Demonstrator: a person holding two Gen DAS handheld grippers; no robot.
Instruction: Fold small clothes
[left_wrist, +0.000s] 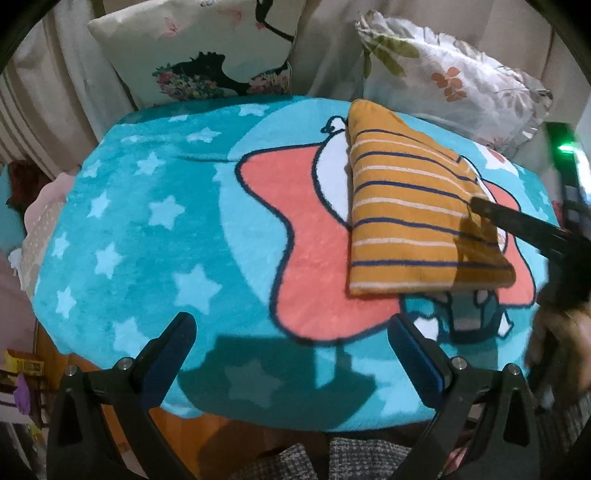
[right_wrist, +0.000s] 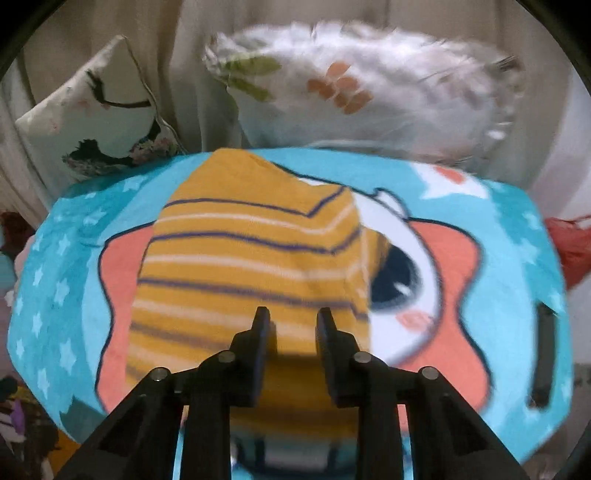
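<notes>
We see the shirt (left_wrist: 410, 218) already folded into a compact stack on the blanket (left_wrist: 147, 229). Our left gripper (left_wrist: 291, 343) hangs wide and empty. Our right gripper (right_wrist: 293, 325) hovers narrow over the shirt's near edge, gripping nothing. Little seems left beyond tidying.

Right wrist view was motion-blurred: the leaf-print pillow (right_wrist: 369, 92) smeared, stripes on the mustard striped garment (right_wrist: 251, 258) soft near the right tool (right_wrist: 292, 321). Garment's near edge sat hidden behind that tool's fingers. In the left wrist view, the right tool (left_wrist: 480, 206) was cut off at the frame's right edge, blurred, jaw gap unreadable there. Clutter at lower left too small to identify.
</notes>
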